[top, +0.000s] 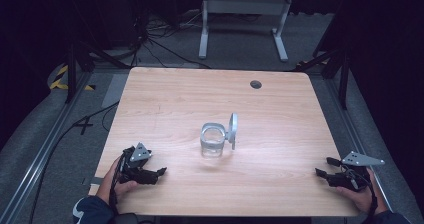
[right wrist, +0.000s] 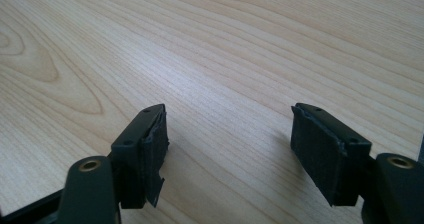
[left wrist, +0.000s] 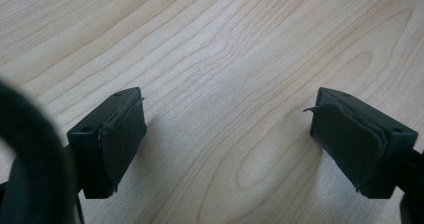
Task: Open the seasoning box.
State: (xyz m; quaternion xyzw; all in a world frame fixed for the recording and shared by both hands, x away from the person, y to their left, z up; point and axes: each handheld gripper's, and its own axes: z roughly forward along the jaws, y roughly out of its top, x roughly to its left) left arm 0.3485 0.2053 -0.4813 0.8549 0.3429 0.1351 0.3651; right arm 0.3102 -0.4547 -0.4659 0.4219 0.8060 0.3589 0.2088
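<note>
A clear glass jar [top: 212,142] stands near the middle of the wooden table [top: 175,99], its hinged grey lid [top: 232,129] swung up at its right side. My left gripper [top: 159,174] rests low at the front left, held by a hand, well short of the jar. It is open, and its pads [left wrist: 122,136] stand wide apart over bare wood. My right gripper [top: 324,167] sits at the front right edge, also held by a hand. It is open too, pads [right wrist: 320,151] spread with nothing between them.
A small dark grommet hole [top: 256,84] lies near the table's far right. Beyond the far edge stand a white table frame [top: 245,19] and loose cables [top: 150,39] on the grey floor. Black stand legs [top: 75,69] flank the table.
</note>
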